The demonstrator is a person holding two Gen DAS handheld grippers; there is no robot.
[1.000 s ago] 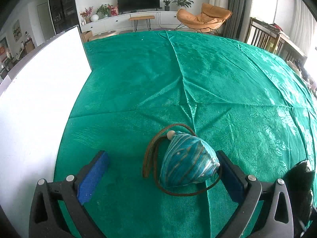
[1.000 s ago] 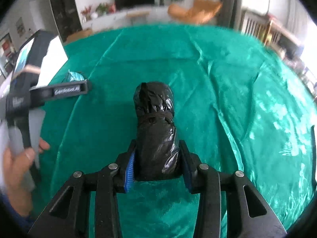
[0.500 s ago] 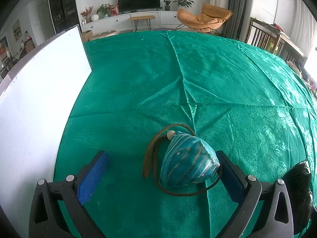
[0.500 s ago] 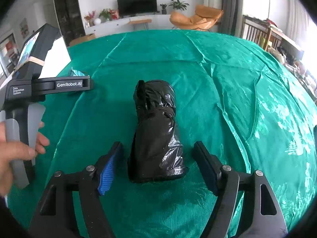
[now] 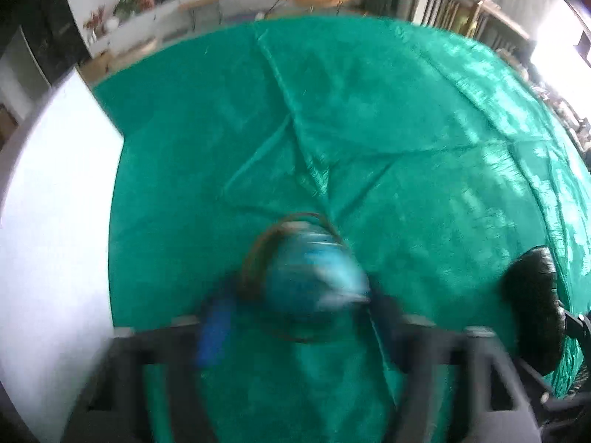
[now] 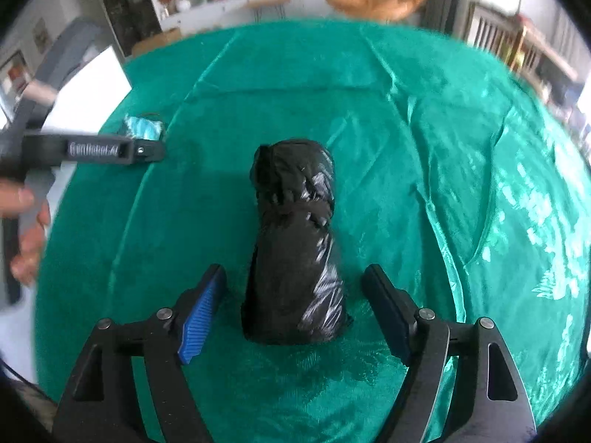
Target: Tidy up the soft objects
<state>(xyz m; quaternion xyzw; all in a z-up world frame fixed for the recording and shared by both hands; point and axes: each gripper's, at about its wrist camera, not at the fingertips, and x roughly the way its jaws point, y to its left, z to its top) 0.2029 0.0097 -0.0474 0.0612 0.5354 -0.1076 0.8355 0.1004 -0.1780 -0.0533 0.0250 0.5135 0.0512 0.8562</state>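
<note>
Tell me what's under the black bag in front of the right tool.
The black bag lies directly on the green tablecloth, which shows on every side of it. Whatever the cloth itself covers, and the bag's contents, cannot be seen.

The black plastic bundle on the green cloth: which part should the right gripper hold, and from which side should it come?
Probably the wide near end of the black plastic bundle, below its tied waist, coming from above with one pad on each long side. It lies lengthwise between the open right gripper, whose jaws have just been opening and stand clear of it. The far end looks narrower and crumpled.
</note>
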